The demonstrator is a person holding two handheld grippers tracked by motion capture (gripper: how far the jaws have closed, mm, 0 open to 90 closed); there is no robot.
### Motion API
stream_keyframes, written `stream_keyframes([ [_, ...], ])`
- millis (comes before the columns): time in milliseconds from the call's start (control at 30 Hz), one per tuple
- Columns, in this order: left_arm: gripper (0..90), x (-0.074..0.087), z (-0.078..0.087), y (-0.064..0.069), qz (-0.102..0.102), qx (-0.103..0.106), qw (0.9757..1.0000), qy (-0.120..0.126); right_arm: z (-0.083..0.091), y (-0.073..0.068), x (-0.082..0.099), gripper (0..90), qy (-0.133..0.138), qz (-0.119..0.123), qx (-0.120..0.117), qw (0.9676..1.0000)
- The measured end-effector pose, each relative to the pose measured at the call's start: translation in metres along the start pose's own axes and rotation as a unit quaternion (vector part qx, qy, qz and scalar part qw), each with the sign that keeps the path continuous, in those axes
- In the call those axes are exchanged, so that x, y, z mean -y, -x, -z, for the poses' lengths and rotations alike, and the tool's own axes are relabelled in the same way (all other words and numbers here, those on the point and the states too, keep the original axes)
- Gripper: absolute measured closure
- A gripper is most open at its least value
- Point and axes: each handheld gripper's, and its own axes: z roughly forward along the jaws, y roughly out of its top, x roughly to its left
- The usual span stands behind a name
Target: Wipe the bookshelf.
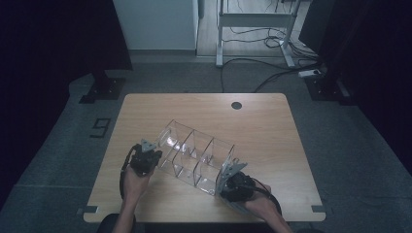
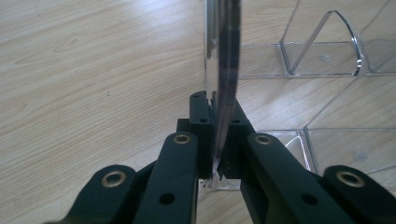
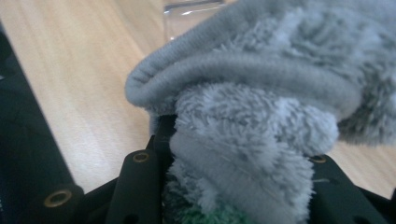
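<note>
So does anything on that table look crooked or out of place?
The clear plastic compartment organiser sits askew, diagonal to the wooden table's edges. That is because it is being handled: the left gripper clamps its end wall, and the right gripper holds a fluffy grey cloth. Nothing looks spilled or broken.

A light wooden counter (image 1: 272, 131) stands on grey carpet (image 1: 350, 145) in dim light. At twelve o'clock a white cabinet (image 1: 155, 24) adjoins a white desk frame (image 1: 252, 29); black cables (image 1: 262, 68) trail toward one o'clock.

Between my left gripper's (image 2: 218, 140) matt black plastic jaws sits a glossy, smooth clear-plastic organiser (image 2: 322, 60) wall. My right gripper (image 3: 233, 186) clamps a fluffy grey cloth (image 3: 261, 93). Beneath both lies the matt, wood-grain table (image 2: 93, 70).
</note>
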Motion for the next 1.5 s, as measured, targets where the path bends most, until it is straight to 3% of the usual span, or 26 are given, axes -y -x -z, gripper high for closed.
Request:
stream_keyframes([
  [400,86.4,0.001,0.0,-0.002,-0.006,0.011,0.9999,0.002,0.024,0.036,0.008,58.2,0.028,-0.043,0.033,0.9981],
  [733,86.2,0.001,-0.001,-0.004,-0.006,0.018,0.9998,0.001,0.045,0.071,0.02,58.2,0.051,-0.083,0.063,0.9932],
  [1000,86.0,0.002,-0.002,-0.004,-0.006,0.019,0.9998,-0.001,0.067,0.1,0.035,58.1,0.069,-0.122,0.093,0.9857],
  [1200,85.9,0.002,-0.003,-0.004,-0.005,0.02,0.9998,-0.003,0.083,0.12,0.05,57.9,0.078,-0.152,0.122,0.9778],
  [1233,85.9,0.002,-0.003,-0.004,-0.005,0.02,0.9998,-0.003,0.083,0.12,0.05,57.9,0.078,-0.152,0.122,0.9778],
  [1300,85.8,0.002,-0.003,-0.004,-0.006,0.019,0.9998,-0.004,0.09,0.129,0.059,57.7,0.08,-0.168,0.137,0.973],
  [1333,85.7,0.002,-0.003,-0.004,-0.006,0.019,0.9998,-0.004,0.09,0.129,0.059,57.7,0.08,-0.168,0.137,0.973],
  [1367,85.7,0.002,-0.004,-0.004,-0.005,0.019,0.9998,-0.004,0.093,0.134,0.064,57.6,0.081,-0.177,0.143,0.9705],
  [1500,85.6,0.002,-0.004,-0.004,-0.006,0.02,0.9998,-0.006,0.095,0.142,0.072,57.0,0.08,-0.193,0.148,0.9666],
])
